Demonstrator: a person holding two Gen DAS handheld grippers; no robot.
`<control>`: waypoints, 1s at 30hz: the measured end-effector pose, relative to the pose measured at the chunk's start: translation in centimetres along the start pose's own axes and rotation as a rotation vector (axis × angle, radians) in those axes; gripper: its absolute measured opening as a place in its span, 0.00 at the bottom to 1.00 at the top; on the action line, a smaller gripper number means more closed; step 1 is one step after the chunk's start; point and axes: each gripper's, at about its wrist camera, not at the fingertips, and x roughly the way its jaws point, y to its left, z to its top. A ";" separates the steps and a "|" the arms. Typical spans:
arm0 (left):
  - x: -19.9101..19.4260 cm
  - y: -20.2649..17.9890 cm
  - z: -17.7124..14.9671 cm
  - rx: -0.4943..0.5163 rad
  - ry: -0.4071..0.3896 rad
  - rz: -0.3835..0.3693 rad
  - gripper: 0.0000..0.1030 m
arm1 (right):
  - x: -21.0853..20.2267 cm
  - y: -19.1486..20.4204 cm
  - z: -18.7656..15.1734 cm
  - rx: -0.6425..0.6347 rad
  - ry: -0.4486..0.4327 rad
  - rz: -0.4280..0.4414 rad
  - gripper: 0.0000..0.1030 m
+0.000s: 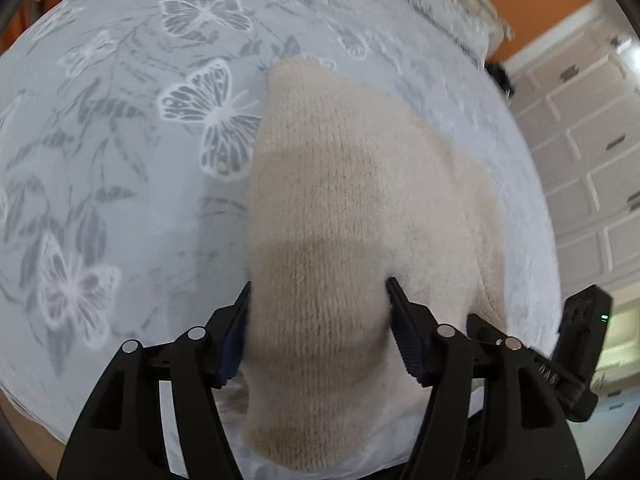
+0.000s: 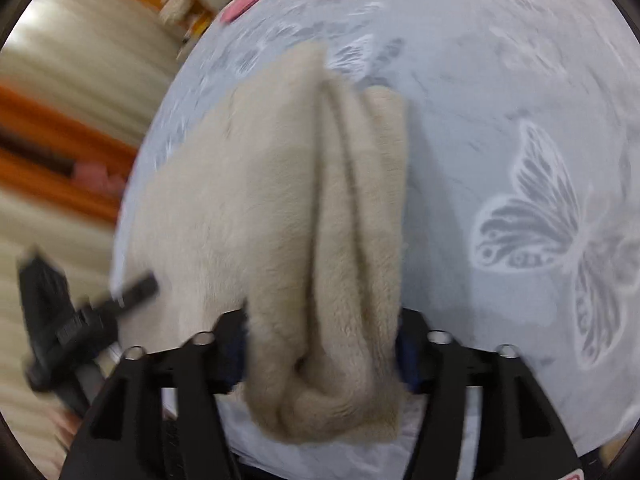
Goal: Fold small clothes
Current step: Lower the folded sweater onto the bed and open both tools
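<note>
1. Left wrist view: a pale sheet (image 1: 132, 208) printed with grey butterflies spreads wide.
2. A beige knitted garment (image 1: 340, 200) lies on it, partly folded.
3. The left gripper (image 1: 318, 300) has fingers clamped on the garment's near end.
4. The right gripper (image 2: 322, 320) has fingers straddling bunched folds; grip unclear.

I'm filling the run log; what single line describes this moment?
cloth: beige knit garment bunched on butterfly sheet | left gripper: jaws astride it | right gripper: jaws astride folds | fold: unfinished
</note>
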 end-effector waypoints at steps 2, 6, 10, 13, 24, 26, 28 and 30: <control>-0.2 0.5 0.0 -0.035 -0.004 -0.025 0.58 | 0.8 -0.1 0.6 0.024 0.029 0.054 0.47; -2.0 -0.9 0.5 0.001 -0.060 -0.029 0.44 | -2.2 4.6 1.4 -0.169 -0.070 0.030 0.33; -6.7 -3.8 1.9 0.086 -0.201 -0.057 0.43 | -8.0 8.8 2.9 -0.290 -0.242 0.071 0.32; -7.7 -4.4 2.6 0.084 -0.238 -0.094 0.45 | -7.5 7.6 4.0 -0.309 -0.234 0.025 0.38; -2.2 -2.5 -2.2 0.049 -0.169 0.147 0.75 | -8.0 3.2 0.5 -0.263 -0.245 -0.107 0.44; -2.0 -2.6 -2.3 0.055 -0.160 0.160 0.79 | -7.2 4.3 0.6 -0.314 -0.233 -0.143 0.42; -1.4 -3.0 -2.5 0.072 -0.147 0.192 0.79 | -4.6 4.6 0.8 -0.356 -0.161 -0.223 0.38; -0.9 -3.7 -2.5 0.103 -0.144 0.227 0.82 | -1.1 3.1 0.6 -0.377 -0.058 -0.315 0.39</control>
